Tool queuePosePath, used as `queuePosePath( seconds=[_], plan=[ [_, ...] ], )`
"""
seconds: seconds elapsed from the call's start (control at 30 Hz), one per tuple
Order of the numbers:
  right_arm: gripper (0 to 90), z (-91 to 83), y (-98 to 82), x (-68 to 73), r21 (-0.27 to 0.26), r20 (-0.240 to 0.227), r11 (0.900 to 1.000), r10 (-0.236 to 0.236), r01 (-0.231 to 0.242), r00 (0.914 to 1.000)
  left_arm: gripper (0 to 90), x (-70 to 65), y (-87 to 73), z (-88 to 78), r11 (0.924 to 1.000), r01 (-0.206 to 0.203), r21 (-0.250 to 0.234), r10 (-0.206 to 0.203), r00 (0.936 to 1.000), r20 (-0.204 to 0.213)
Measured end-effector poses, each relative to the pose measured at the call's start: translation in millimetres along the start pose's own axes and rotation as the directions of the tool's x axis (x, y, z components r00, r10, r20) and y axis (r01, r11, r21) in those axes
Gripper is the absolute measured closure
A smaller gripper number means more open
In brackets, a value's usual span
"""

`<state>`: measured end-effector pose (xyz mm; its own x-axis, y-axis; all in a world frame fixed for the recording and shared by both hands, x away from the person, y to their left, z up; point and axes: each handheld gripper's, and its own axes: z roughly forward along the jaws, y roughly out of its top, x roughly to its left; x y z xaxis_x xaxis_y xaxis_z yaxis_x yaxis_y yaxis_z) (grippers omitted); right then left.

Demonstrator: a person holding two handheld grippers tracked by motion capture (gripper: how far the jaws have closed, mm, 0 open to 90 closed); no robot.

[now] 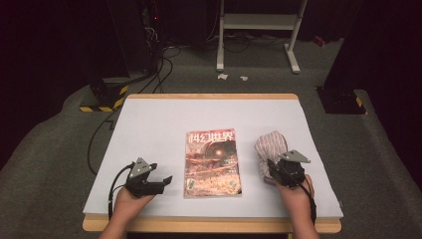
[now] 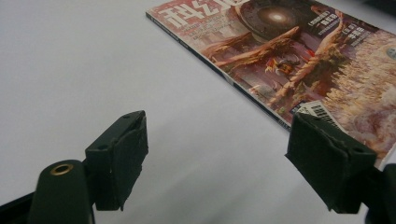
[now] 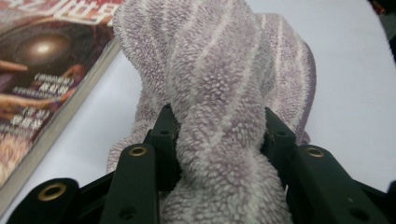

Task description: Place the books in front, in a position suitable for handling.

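Observation:
A magazine [image 1: 212, 162] with a red-brown cover lies flat in the middle of the white table [image 1: 149, 124]. My left gripper [image 1: 161, 182] rests near the front edge, left of the magazine, jaws open and empty; in the left gripper view its pads [image 2: 119, 156] frame bare table beside the magazine's [image 2: 299, 56] corner. My right gripper [image 1: 271, 167] sits to the magazine's right, shut on a bunched purple striped towel [image 1: 271, 145]. In the right gripper view the towel [image 3: 219, 93] bulges between both jaws, with the magazine [image 3: 42, 84] at the left.
The table's wooden front edge [image 1: 209, 225] runs below both hands. Beyond the far edge stand a white metal frame [image 1: 259, 30], dark equipment and cables [image 1: 149, 59] on a grey floor.

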<state>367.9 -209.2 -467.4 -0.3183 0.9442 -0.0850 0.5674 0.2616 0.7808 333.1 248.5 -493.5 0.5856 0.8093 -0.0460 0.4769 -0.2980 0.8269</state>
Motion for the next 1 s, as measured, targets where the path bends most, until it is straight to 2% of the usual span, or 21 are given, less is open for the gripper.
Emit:
queuePosePath(
  seconds=[0.17,0.37,0.43,0.6,0.77,0.9,1.0],
  plan=[
    [57.4,4.9,-11.4,-3.8,0.031,-0.015,0.999,0.015,-0.015,0.9998,20.6,-1.7,0.9,0.9,0.9999,-0.010,0.004,0.010,0.9999,0.008],
    [55.1,19.7,-22.7,-7.0,0.105,-0.032,0.994,0.032,-0.028,0.9990,21.0,-3.5,1.9,1.4,0.9999,-0.016,0.003,0.016,0.9997,0.018],
    [53.7,20.6,-24.3,-9.7,0.100,-0.047,0.994,0.056,-0.051,0.9973,21.0,-3.6,2.1,1.5,0.9998,-0.019,0.003,0.019,0.9997,0.018],
    [47.4,19.3,-24.2,-10.8,0.090,-0.042,0.995,0.057,-0.053,0.9975,21.2,-4.3,1.5,3.2,0.9999,-0.012,0.008,0.011,0.9997,0.024],
    [40.4,14.6,-20.6,-10.2,0.070,-0.064,0.996,0.057,-0.052,0.9963,21.3,-4.9,1.4,4.5,0.9998,-0.016,0.013,0.016,0.9997,0.020],
    [36.0,9.6,-17.0,-9.7,0.046,-0.074,0.997,0.063,-0.059,0.9953,21.3,-5.8,0.9,5.1,0.9998,-0.013,0.016,0.013,0.9996,0.023],
    [35.8,3.6,-13.9,-9.9,0.015,-0.082,0.997,0.078,-0.077,0.9936,21.5,-5.9,0.8,5.5,0.9999,-0.009,0.015,0.008,0.9995,0.030]
  ],
)
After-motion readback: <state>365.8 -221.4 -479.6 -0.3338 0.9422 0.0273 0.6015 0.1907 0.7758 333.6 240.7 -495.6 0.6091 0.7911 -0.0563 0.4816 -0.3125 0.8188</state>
